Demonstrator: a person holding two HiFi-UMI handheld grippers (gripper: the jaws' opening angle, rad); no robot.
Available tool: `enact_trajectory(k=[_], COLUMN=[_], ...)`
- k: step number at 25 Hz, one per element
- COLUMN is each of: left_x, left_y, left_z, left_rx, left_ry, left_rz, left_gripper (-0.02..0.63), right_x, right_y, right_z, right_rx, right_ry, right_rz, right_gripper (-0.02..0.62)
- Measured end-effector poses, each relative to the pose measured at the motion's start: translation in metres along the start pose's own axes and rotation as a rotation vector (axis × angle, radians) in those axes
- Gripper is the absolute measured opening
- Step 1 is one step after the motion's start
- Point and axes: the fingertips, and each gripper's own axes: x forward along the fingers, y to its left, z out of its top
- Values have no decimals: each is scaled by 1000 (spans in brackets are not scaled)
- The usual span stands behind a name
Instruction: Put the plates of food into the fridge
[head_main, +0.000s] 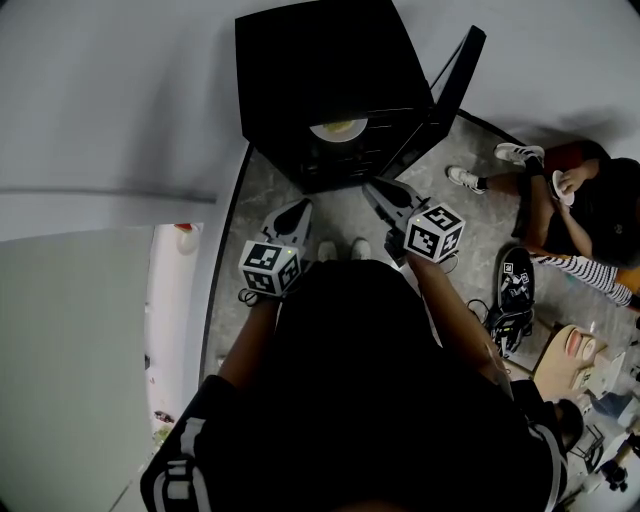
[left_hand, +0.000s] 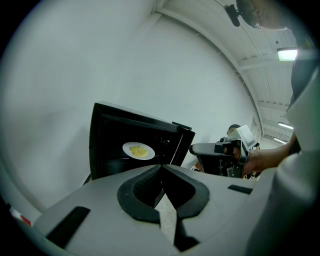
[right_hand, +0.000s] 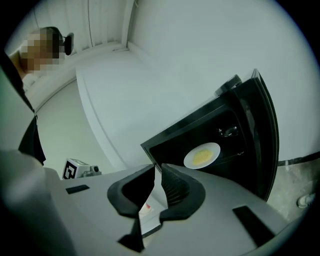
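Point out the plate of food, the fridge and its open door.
plate of food (head_main: 338, 129): head view, middle of the plate, on the yellow food.
fridge (head_main: 320, 60): head view, its black top.
fridge door (head_main: 458, 78): head view, midway along the open door's edge.

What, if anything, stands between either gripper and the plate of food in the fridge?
Nothing visible does. The fridge has its door open, and the plate of food sits inside, in plain sight of the left gripper and right gripper, both empty.

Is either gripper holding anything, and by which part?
Nothing held: left gripper jaws together, right gripper jaws slightly apart, both empty; plate sits inside the fridge.
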Motion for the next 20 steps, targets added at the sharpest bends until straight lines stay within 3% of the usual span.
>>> enact_trajectory(k=[20], left_x=[1], left_y=[-6], left_z=[-3], left_rx=[7], left_ry=[10], left_rz=[-25], left_gripper=[23], right_x=[-25], right_y=[27], right_z=[-22], right_rx=[-107], right_ry=[39], right_rz=[-1], right_gripper=[54])
